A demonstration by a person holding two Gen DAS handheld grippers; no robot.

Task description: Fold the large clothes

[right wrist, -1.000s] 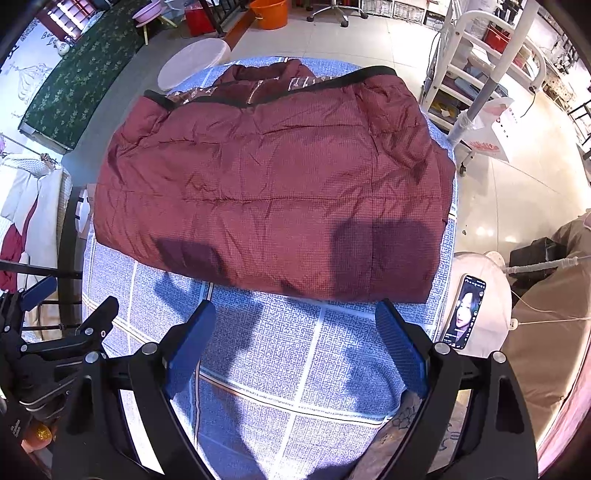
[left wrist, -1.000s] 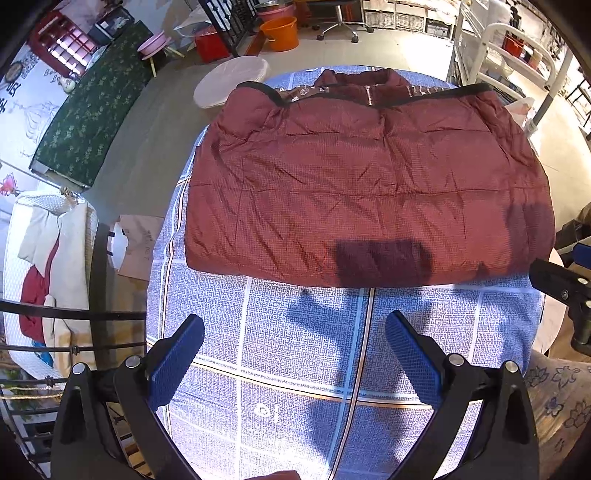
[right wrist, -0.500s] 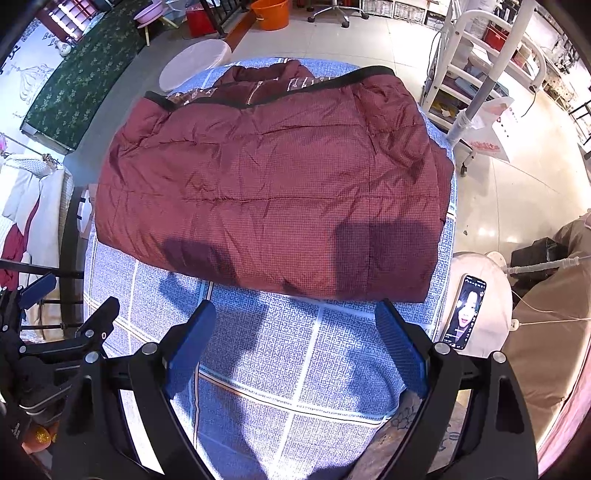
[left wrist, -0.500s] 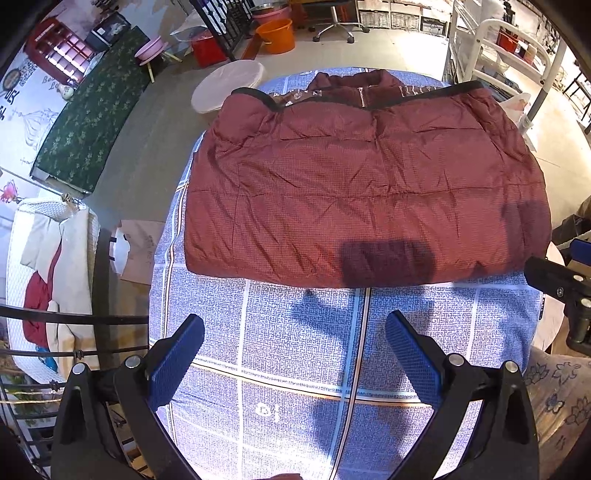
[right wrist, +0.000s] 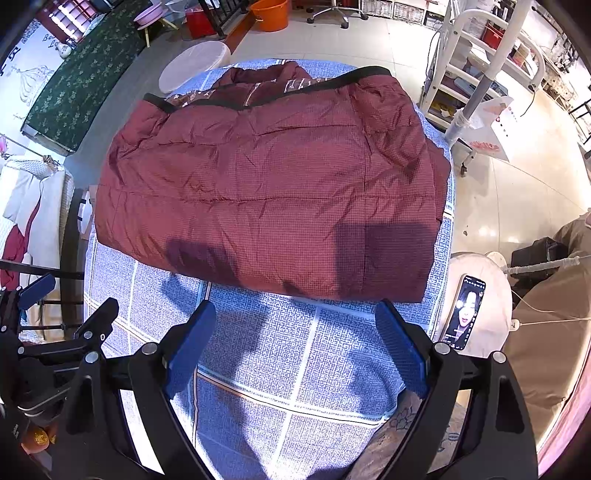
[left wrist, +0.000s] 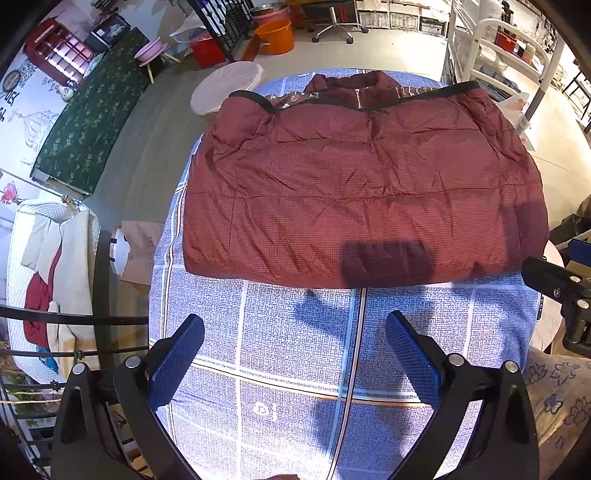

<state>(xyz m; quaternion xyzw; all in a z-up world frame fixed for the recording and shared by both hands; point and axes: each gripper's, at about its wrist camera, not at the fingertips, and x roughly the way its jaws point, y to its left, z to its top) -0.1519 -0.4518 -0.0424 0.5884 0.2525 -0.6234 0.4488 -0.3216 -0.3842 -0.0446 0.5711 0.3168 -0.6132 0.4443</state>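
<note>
A dark red quilted jacket [left wrist: 362, 184] [right wrist: 273, 192] lies folded into a broad rectangle on the far half of a round table under a blue checked cloth [left wrist: 295, 350] [right wrist: 295, 350]. Its collar and black trim point away from me. My left gripper [left wrist: 295, 325] hovers open above bare cloth, short of the jacket's near edge, nothing between its blue pads. My right gripper [right wrist: 295, 314] is likewise open and empty, just in front of the jacket's near right part. Both cast shadows on the jacket. Each gripper shows at the side of the other's view.
A phone [right wrist: 463, 312] lies on a pale round stool right of the table. A white round stool [left wrist: 225, 86] stands beyond the far left edge. A white rack [right wrist: 480, 66], orange bucket [left wrist: 275, 35] and a clothes rail [left wrist: 44, 258] surround the table.
</note>
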